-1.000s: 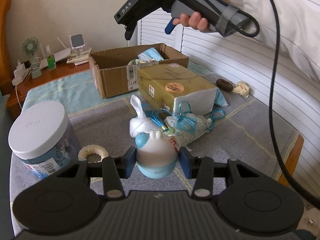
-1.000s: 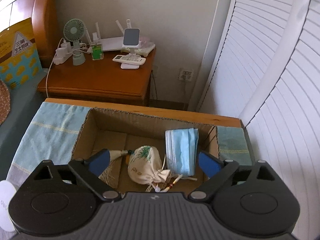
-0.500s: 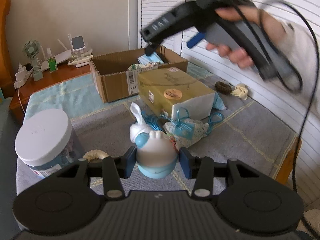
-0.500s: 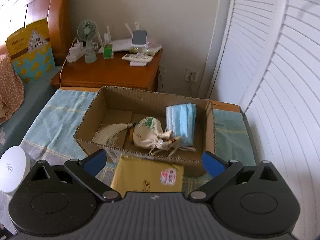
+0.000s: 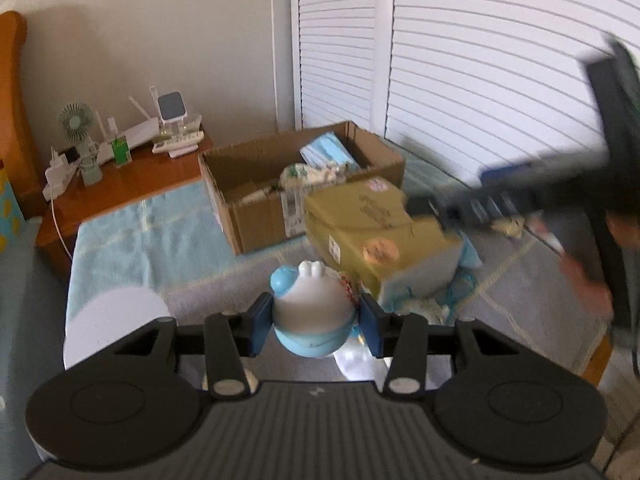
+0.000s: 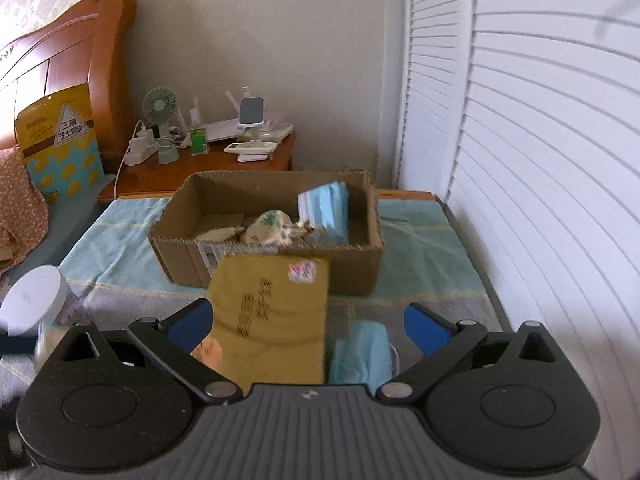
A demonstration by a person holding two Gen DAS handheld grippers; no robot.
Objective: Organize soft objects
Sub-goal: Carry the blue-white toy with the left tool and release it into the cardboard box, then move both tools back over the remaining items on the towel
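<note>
My left gripper (image 5: pixel 314 322) is shut on a white and blue soft toy (image 5: pixel 310 312) and holds it above the grey cloth. The cardboard box (image 5: pixel 256 208) stands behind it with a blue face mask pack (image 5: pixel 326 154) and a cloth pouch (image 5: pixel 304 174) inside; the box (image 6: pixel 360 256), mask pack (image 6: pixel 324 204) and pouch (image 6: pixel 268 226) also show in the right wrist view. My right gripper (image 6: pixel 306 322) is open and empty above a yellow package (image 6: pixel 272 312). It appears blurred at the right of the left wrist view (image 5: pixel 532 188).
A white-lidded jar (image 5: pixel 116 316) stands at the left, also in the right wrist view (image 6: pixel 34 304). A blue-ribboned pouch (image 5: pixel 432 304) lies beside the yellow package (image 5: pixel 376 232). A wooden nightstand (image 6: pixel 208 164) with a fan stands behind. Louvred doors (image 6: pixel 520 160) line the right.
My right gripper has pulled back from over the box and dropped low over the yellow package. My left gripper has lifted the toy higher off the cloth.
</note>
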